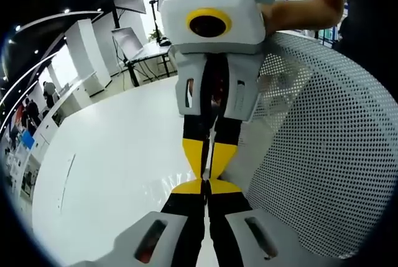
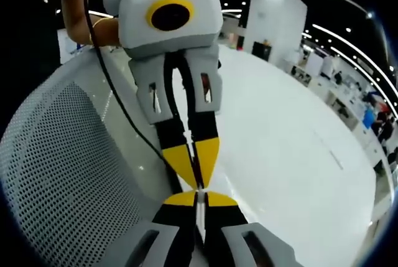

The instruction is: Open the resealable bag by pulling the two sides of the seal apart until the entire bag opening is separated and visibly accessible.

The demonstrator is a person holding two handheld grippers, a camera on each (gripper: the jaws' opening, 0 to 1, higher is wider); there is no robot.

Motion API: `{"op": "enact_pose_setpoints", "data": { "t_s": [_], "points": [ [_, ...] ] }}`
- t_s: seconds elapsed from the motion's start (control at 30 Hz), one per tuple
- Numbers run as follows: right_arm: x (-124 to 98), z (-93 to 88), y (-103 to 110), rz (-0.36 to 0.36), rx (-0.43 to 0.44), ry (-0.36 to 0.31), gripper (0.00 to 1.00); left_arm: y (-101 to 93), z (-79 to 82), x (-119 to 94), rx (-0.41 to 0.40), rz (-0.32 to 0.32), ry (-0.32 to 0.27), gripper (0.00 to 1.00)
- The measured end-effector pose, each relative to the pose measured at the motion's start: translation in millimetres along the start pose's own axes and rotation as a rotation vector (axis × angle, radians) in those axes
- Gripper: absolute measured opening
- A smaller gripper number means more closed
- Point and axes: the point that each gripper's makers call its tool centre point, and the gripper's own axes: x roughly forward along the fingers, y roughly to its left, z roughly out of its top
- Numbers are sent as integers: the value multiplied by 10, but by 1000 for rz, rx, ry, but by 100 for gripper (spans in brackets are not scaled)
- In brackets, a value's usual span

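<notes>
While both grippers meet tip to tip over the white table, the resealable bag lies between them: a clear film, hard to make out, seen as faint glints spreading left of the yellow tips in the left gripper view. Contents of the bag cannot be told. Its long axis and the way its opening points cannot be read either; only the pinched part sits where the tips meet.

Left gripper: jaws together, yellow tips closed on the film. Facing it from above comes the right gripper, jaws also together, tips touching the left's.

Right gripper view shows the same meeting reversed: right gripper closed at the bottom, left gripper coming down from above, a black cable trailing beside it.

A white perforated chair back stands just beside the grippers, at the table's edge; a person's hand holds the right gripper. On the far side the table surface lies open and wide, with desks and partitions well apart.
</notes>
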Motion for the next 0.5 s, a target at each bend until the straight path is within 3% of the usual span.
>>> {"op": "enact_pose_setpoints", "data": {
  "t_s": [0.2,0.5],
  "points": [
    [1,-40,37,28,62,5,0,-42,1,-25,33,4,-2,0],
    [7,-89,30,26,62,30,0,-39,-2,-89,38,3,2,0]
  ]
}}
